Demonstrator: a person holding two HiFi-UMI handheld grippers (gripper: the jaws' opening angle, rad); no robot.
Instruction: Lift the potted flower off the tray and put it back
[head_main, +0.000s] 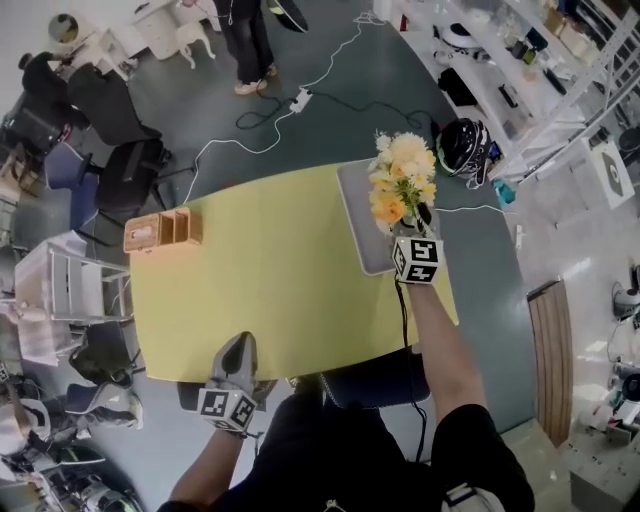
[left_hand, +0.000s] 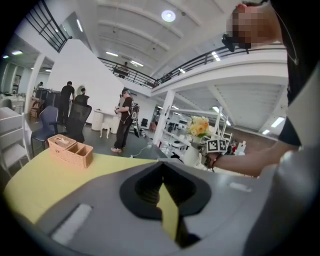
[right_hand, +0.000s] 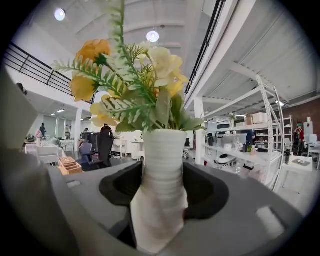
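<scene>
Broadly, we look down on a dark grey floor (head_main: 400, 90) that carries a yellow table (head_main: 270, 290), with white shelving (head_main: 540, 60) along the right side of the head view. On the table's far right corner lies a grey tray (head_main: 358, 225). At the far left edge stands a wicker basket (head_main: 162, 230) with compartments, well apart from the tray.

Next comes the potted flower (head_main: 402, 180): yellow and cream blooms with green fern sprigs in a white ribbed vase, upright, over the tray's right part. Whether its base touches the tray or hangs clear of it, we cannot tell.

Our right gripper (head_main: 422, 218) pinches the vase, one pad pressed against each side of it, as the right gripper view shows plainly. Our left gripper (head_main: 238, 345) hovers at the table's near edge, well apart from the tray. Its jaws are brought together with nothing between them, and only a sliver of yellow tabletop shows past them.

Smaller still, a black helmet (head_main: 462, 148) shows beyond the table's right corner, and a white power strip (head_main: 300, 98) lies on the floor.
</scene>
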